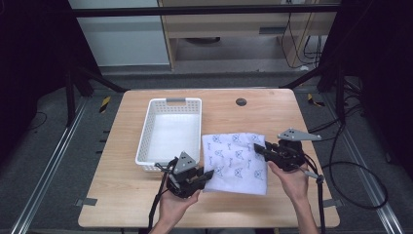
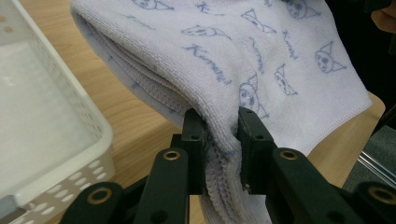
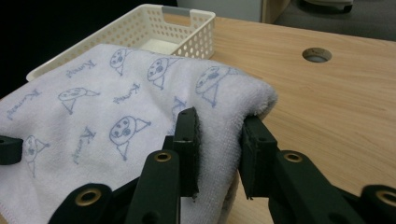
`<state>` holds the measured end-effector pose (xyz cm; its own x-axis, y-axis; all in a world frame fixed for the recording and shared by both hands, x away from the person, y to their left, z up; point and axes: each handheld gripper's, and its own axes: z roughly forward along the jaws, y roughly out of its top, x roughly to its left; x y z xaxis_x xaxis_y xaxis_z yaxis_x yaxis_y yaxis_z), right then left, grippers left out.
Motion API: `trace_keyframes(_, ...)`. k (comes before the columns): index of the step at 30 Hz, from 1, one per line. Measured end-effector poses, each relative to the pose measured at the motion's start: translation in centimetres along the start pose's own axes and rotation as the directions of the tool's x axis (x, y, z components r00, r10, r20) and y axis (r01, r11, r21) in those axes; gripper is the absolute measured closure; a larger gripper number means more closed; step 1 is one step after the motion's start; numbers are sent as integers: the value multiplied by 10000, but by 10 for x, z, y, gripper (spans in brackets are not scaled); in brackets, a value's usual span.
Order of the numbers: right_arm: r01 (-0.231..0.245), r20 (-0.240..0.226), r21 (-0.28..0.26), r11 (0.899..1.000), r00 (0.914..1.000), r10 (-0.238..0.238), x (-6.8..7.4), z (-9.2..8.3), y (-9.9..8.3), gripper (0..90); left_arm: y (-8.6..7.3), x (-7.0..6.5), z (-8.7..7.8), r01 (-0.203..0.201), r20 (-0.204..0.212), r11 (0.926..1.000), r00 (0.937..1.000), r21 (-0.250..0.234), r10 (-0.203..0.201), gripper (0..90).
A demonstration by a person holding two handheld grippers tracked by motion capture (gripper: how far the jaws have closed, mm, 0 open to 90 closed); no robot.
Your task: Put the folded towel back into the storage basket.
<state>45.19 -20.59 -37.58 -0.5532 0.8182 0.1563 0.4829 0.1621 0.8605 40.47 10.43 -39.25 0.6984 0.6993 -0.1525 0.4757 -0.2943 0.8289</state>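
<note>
A folded white towel [image 1: 237, 157] printed with blue cartoon faces hangs just above the wooden table, held at two sides. My left gripper [image 1: 210, 174] is shut on the towel's near left corner; in the left gripper view the towel [image 2: 243, 60] bunches between the black jaws of my left gripper [image 2: 222, 122]. My right gripper [image 1: 256, 146] is shut on the towel's right edge; in the right gripper view the thick folded edge of the towel [image 3: 116, 107] is pinched in my right gripper [image 3: 219, 120].
An empty white perforated basket [image 1: 146, 141] with a grey handle stands left of the towel, close to my left gripper. A round cable hole [image 1: 241, 102] sits near the table's far edge. Cables trail off the table's right side.
</note>
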Motion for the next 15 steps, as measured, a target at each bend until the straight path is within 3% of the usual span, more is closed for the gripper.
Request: trace_keyframes(15,252,-215,-352,9991,9994,-260,16,9,30,714,10,17,-23,158,-120,9989,9998,-437,-164,744)
